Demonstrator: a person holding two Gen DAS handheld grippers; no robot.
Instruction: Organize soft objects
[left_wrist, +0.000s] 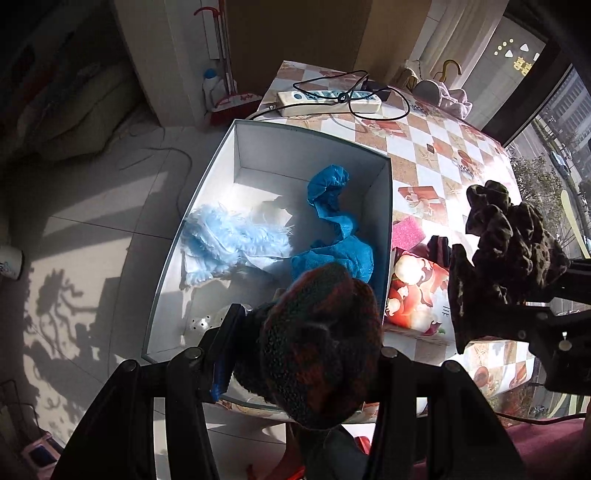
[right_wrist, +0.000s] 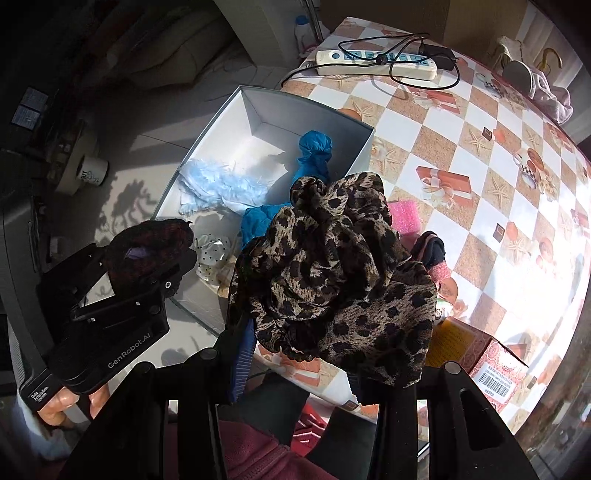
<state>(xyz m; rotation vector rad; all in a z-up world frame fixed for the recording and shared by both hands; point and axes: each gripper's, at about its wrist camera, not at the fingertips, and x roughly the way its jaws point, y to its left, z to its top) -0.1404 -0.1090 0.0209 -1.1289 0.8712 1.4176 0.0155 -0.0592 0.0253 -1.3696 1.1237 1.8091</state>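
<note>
Now we are holding both grippers over the white box (left_wrist: 384, 206) at the table's (right_wrist: 461, 155) edge, each one loaded. Our left gripper (left_wrist: 314, 354) is clamping a dark red-and-green knitted piece (left_wrist: 317, 343), jaws narrowed onto it; our right gripper (right_wrist: 328, 332) is pinching a leopard-print cloth (right_wrist: 332, 266), bunched high above its fingers. Inside the box, a pale blue fluffy piece (left_wrist: 232, 236) and a blue cloth (left_wrist: 332, 229) are already lying. Risk-wise, we are thinking the leopard cloth could land on the table beside the pink sponge (right_wrist: 404, 218) if let go now, since it is hanging over the box's near wall. For writing, "GenRobot.AI" and "Data Acquisition System" are showing on the left gripper's body, and a barcode label is sitting on the patterned carton (right_wrist: 495, 369).
</note>
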